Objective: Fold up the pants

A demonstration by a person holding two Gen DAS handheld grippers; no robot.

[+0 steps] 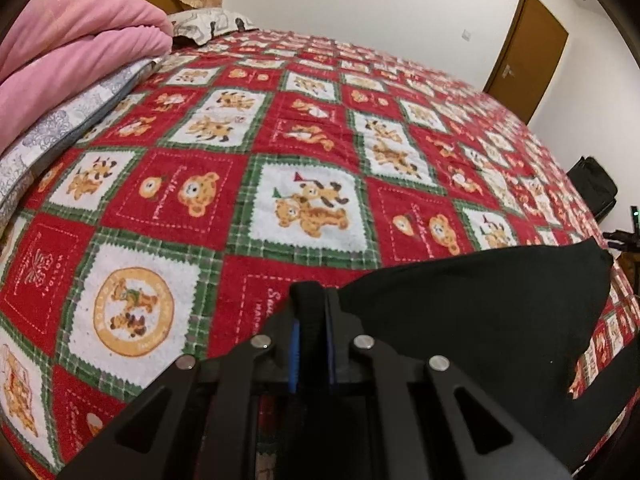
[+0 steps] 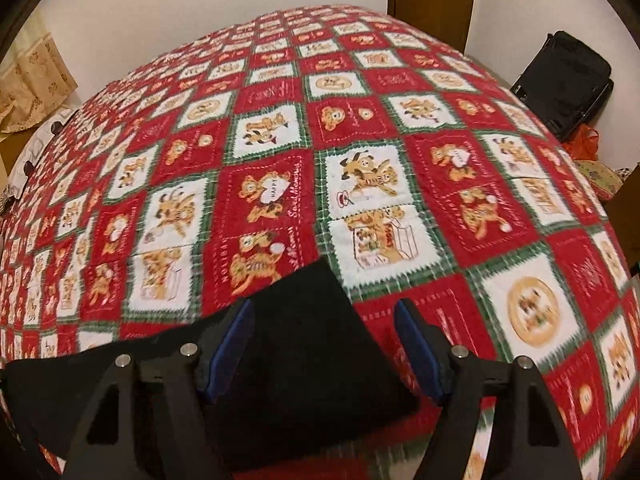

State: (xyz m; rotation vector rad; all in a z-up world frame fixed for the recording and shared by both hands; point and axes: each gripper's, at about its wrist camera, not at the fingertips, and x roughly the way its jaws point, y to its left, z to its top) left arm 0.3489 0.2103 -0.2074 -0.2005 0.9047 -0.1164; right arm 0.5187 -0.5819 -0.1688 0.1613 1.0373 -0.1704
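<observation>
Clamped in my left tool (image 1: 311, 304), the black pants (image 1: 480, 304) spread toward 3 o'clock on the bed (image 1: 280, 132), while my gaping right tool (image 2: 323, 320) risks closing on air.

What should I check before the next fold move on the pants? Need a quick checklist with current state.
1. Left gripper clamped on the black pants: ok, fingers closed with fabric pinched between them.
2. Right gripper gripping the pants: not ok, jaws wide open with fabric lying between them.
3. Pants corner inside the right gripper's span: ok, it sits between the blue pads.
4. Landing area on the bedspread ahead free of objects: ok in both views.
5. Pink blanket out of the way: ok, at the bed's far left.
6. Pants flat and wrinkle-free: cannot tell, too dark and blurred.
</observation>
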